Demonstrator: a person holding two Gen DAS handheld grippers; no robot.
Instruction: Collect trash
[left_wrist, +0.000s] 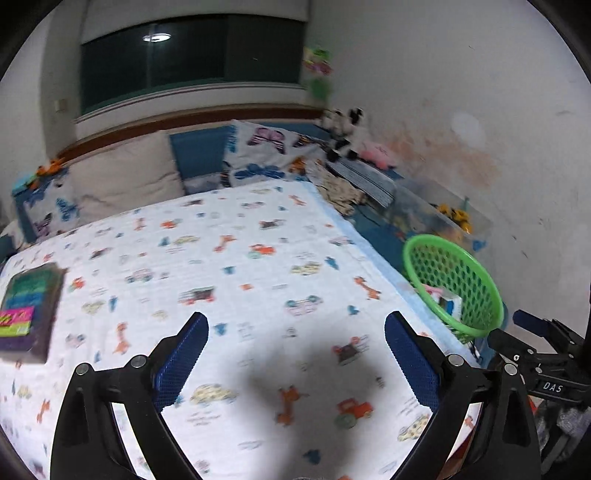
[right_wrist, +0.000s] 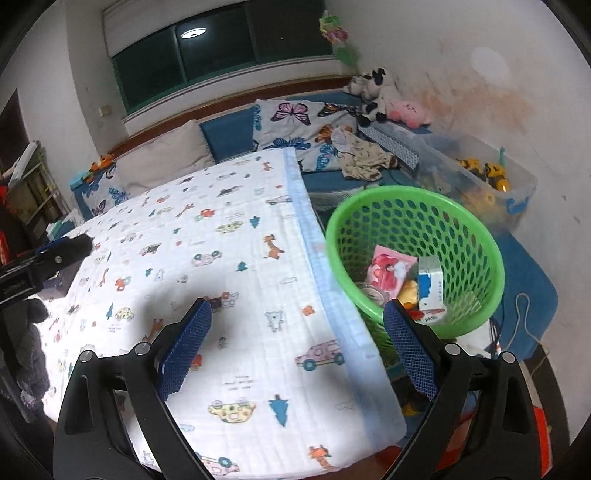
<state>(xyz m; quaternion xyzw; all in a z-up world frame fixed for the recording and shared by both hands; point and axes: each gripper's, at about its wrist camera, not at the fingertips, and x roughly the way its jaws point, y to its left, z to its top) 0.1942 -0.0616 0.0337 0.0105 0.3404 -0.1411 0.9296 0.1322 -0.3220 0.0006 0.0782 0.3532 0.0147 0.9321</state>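
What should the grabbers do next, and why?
Probably move the left gripper toward the book-like pack on the blanket, if that counts as trash. Both grippers are open and empty, the green basket already holds wrappers, and nothing else loose shows on the blanket.

"DAS" on the right tongs (left_wrist: 532, 325) body

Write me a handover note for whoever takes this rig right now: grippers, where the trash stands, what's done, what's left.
Left hand-held gripper: open, empty, over the printed blanket.
Right hand-held gripper: open, empty, over the blanket's edge next to the green basket.
Done: the basket holds a pink packet, a blue and white box and other small pieces.
Left: a book lies on the blanket at the left; whether it counts as trash I cannot tell. No other loose trash shows on the blanket.
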